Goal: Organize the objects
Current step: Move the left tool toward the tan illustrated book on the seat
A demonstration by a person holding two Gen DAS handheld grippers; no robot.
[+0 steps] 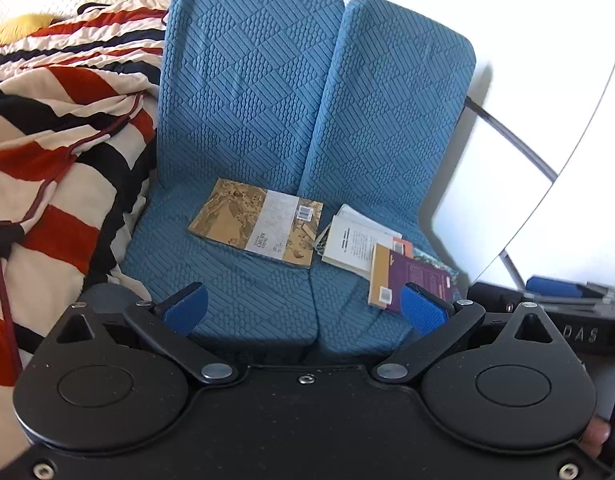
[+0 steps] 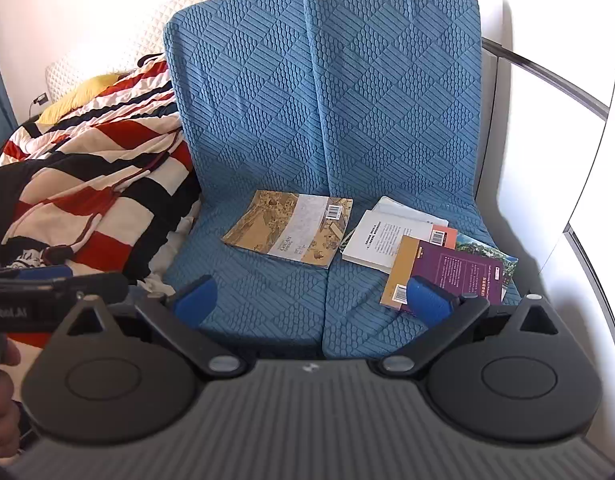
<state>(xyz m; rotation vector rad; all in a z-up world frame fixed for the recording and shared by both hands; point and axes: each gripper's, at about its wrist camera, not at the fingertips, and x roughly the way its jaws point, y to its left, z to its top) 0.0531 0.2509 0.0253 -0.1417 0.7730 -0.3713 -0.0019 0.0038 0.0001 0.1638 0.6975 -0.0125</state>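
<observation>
With both the left gripper (image 1: 303,310) and the right gripper (image 2: 313,300) held wide open and empty, the thin brown book (image 2: 289,227), lying flat on the blue seat (image 2: 263,296), is judged light, bendable, and best pinched at its free edge.

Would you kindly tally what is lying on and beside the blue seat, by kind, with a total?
Books lying alone: 1, the tan book
Books in the overlapping pile: at least 4 (white, orange, purple, landscape cover)
Blue seat cushions: 2
Striped blankets: 1
Total: at least 8
</observation>
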